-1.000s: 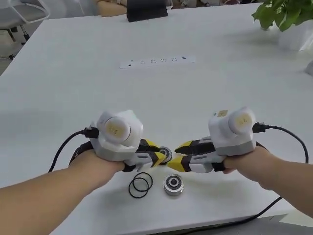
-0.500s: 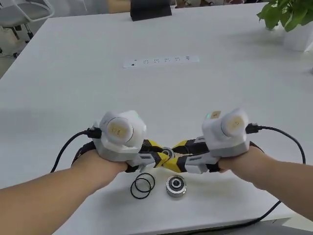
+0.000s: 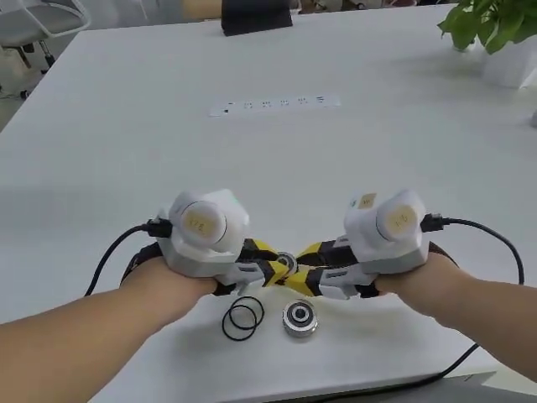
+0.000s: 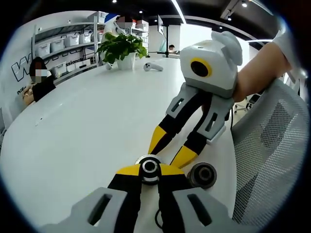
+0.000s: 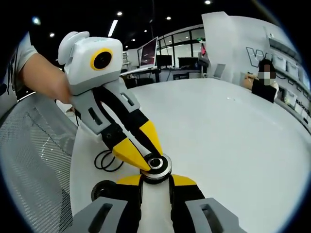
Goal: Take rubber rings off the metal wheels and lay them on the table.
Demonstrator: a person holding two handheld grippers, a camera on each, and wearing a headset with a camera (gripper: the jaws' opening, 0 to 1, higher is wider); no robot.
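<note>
A small metal wheel (image 3: pixel 286 263) with a dark rubber rim is held just above the table between both grippers. My left gripper (image 4: pixel 149 171) is shut on this metal wheel (image 4: pixel 149 166), one yellow tip on each side. My right gripper (image 5: pixel 156 180) meets it head-on and its jaws close on the near rim of the same metal wheel (image 5: pixel 158 164). In the head view the left gripper (image 3: pixel 270 270) and the right gripper (image 3: pixel 304 270) touch tip to tip. Two black rubber rings (image 3: pixel 243 317) lie loose on the table. A second metal wheel (image 3: pixel 299 317) lies beside them.
The white table (image 3: pixel 277 159) stretches far ahead, with a white power strip (image 3: pixel 274 105) in the middle and a potted plant (image 3: pixel 491 25) at the far right. The table's front edge runs close below the loose parts. Black cables trail from both grippers.
My right gripper has moved left and its tips have closed in on the wheel held by the left gripper. The left gripper, the loose rings and the second wheel have stayed in place.
</note>
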